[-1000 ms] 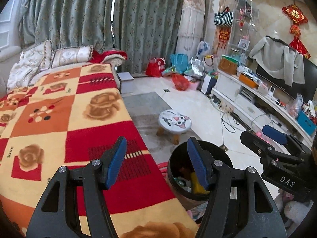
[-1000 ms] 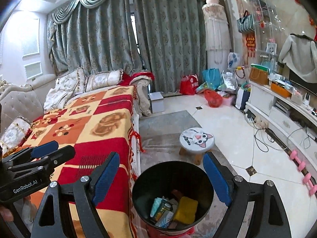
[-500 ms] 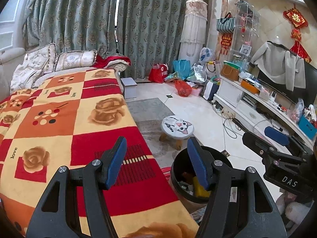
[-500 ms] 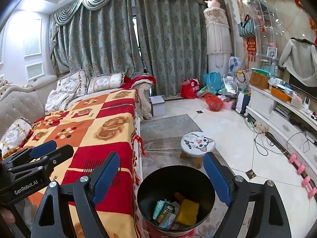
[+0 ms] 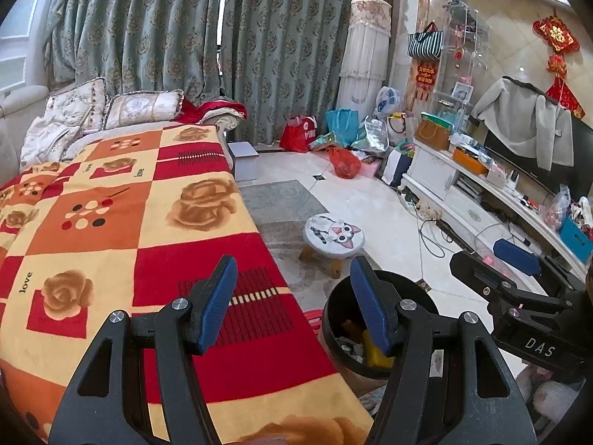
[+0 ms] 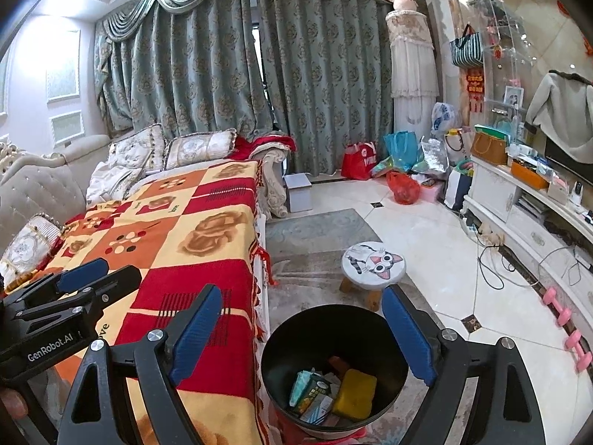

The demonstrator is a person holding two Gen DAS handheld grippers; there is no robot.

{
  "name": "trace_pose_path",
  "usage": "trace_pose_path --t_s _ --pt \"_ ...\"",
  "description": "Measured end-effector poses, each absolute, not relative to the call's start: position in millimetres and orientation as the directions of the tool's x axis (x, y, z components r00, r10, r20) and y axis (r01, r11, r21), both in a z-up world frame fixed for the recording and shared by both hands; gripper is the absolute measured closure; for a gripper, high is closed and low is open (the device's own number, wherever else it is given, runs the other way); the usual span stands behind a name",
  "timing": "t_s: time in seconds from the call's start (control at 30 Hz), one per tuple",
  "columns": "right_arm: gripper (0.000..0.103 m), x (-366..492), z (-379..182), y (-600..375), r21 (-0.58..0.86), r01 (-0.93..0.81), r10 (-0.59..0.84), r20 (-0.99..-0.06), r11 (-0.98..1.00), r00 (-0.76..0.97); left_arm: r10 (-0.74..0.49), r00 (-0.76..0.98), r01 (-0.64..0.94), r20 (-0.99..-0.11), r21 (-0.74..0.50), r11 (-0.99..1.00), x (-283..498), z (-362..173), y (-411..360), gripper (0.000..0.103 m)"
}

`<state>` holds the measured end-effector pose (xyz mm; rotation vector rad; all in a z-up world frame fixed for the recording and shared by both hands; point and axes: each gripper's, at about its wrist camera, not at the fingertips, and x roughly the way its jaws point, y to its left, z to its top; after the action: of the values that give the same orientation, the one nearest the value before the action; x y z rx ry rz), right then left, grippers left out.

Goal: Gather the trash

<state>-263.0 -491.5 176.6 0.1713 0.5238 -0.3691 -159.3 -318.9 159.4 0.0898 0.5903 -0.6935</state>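
A black trash bin (image 6: 276, 359) stands on the floor beside the sofa. It holds a yellow block (image 6: 354, 393), a green carton (image 6: 315, 395) and other scraps. My right gripper (image 6: 301, 298) hovers over the bin, open and empty. My left gripper (image 5: 292, 270) is open over the edge of the blanket, with nothing between its fingers; the bin (image 5: 331, 322) shows behind its right finger. Each gripper also appears in the other's view: the left gripper's fingers (image 6: 83, 270) at the left edge, the right gripper's fingers (image 5: 515, 256) at the right edge.
A sofa with a red and orange checked blanket (image 5: 148, 222) fills the left. A cat-face stool (image 6: 372, 263) stands beyond the bin on a grey rug. A white TV cabinet (image 6: 526, 218), cables and pink dumbbells (image 6: 567, 330) line the right. Bags (image 6: 402, 185) crowd the far corner.
Both views have drifted only slightly. Both grippers stay open and empty, and the bin and its contents have not moved.
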Motion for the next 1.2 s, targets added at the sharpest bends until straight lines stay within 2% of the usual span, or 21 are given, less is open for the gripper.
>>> trace_pose_path --t_s 1.2 --pt "0.013 -262.8 169.7 -495.1 0.071 0.391 -0.295 -0.537 0.918 0.790 -0.579 0.601 0.627 -0.551 -0.124 0.769 -166.3 151.5 -326.0 0.041"
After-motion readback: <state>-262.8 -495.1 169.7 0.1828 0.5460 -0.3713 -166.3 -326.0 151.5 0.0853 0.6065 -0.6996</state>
